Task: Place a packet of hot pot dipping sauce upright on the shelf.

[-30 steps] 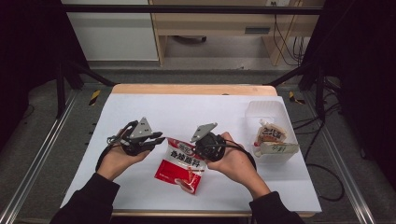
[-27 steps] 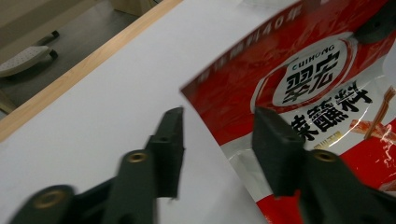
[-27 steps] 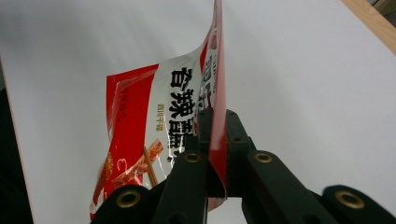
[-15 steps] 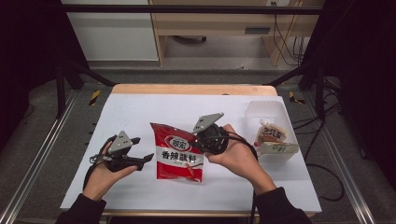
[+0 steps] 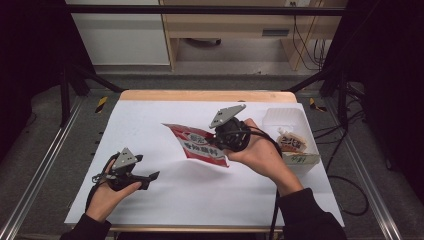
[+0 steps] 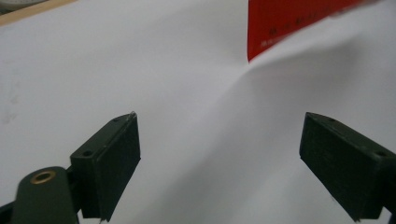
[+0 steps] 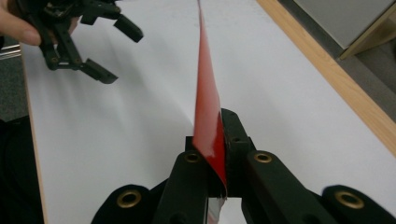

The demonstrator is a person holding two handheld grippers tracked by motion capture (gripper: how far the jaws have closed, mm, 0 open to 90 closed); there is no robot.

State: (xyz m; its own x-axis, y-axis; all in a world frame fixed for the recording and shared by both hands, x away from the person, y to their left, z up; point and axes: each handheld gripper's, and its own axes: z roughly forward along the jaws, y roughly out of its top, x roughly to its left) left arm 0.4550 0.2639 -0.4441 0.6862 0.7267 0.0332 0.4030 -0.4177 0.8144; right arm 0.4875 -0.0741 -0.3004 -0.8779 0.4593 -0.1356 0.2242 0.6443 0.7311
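right gripper [image 5: 220,141] clamped on red packet [image 5: 202,145] | left gripper [image 5: 150,177] jaws just opened, empty

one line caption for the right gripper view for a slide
Right gripper clamps the red snack bag edge-on above the white table.

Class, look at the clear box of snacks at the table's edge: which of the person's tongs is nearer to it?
Right. The right tongs, shut on the red packet, sit beside the clear box; the left tongs are open, far across the table.

White worktop [image 5: 165,200] with wooden far edge; grey floor [image 5: 45,150] around it; black frame bars [image 5: 200,9] overhead; pale wooden furniture [image 5: 240,35] and white cabinet [image 5: 120,35] behind; dark room sides; cables [image 5: 305,40] beyond worktop's far right corner
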